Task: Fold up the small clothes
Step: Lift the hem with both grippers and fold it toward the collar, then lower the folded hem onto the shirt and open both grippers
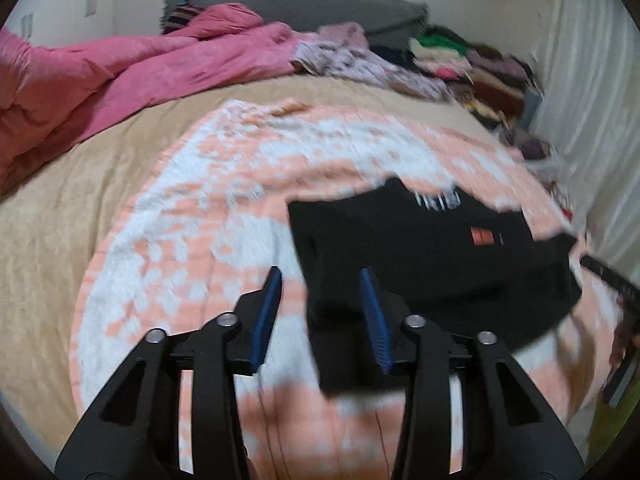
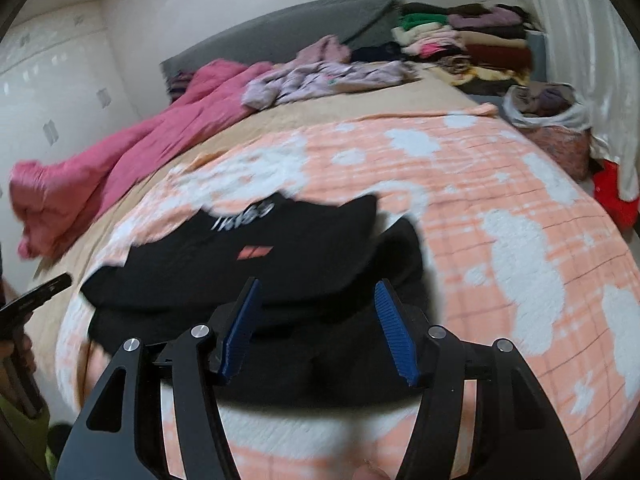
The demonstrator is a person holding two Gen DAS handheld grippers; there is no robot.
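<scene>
Black shirt (image 2: 256, 264) on blanket (image 2: 480, 184), beneath both open jaws

The black shirt (image 2: 256, 256) is showing as soft matt cloth. Under it, the peach blanket (image 2: 460, 200) is looking quilted, with fluffy white patches. At ten o'clock the pink duvet (image 1: 120, 76) is gleaming faintly, smooth and puffy. The right tongs (image 2: 318, 328) are wearing ribbed blue plastic pads (image 2: 394, 328) on matt black arms with shiny metal pins.
</scene>
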